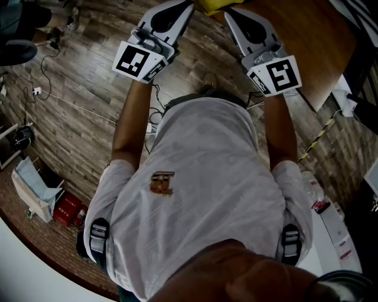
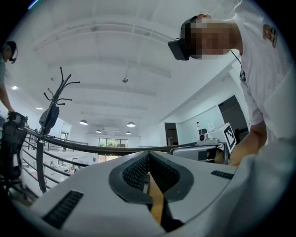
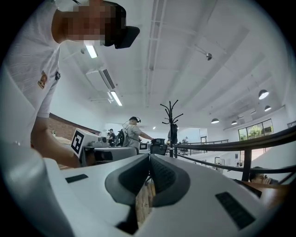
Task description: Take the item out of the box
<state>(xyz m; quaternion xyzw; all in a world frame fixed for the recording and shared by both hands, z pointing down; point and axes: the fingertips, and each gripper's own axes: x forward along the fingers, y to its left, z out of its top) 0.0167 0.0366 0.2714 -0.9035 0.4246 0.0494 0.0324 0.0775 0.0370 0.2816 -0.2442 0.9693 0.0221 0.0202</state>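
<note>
No box or item shows in any view. In the head view I look down on the person's white shirt (image 1: 207, 189), with both arms stretched forward. The left gripper (image 1: 171, 15) is at the top left, its marker cube (image 1: 140, 60) toward me. At the top right, beyond its own cube (image 1: 277, 75), is the right gripper (image 1: 248, 26). Both gripper cameras point up toward the ceiling. In the left gripper view the left gripper (image 2: 148, 155) is shut with nothing between the pads. The right gripper (image 3: 149, 157) is likewise shut and empty.
A wooden table (image 1: 307, 41) lies at the top right, with a yellow thing (image 1: 212, 5) at the frame's top edge. Cables (image 1: 53, 94) run over the plank floor; a white bag (image 1: 32, 189) and a red box (image 1: 66, 207) sit at left. A coat stand (image 3: 172, 122) and a person (image 3: 134, 132) stand beyond.
</note>
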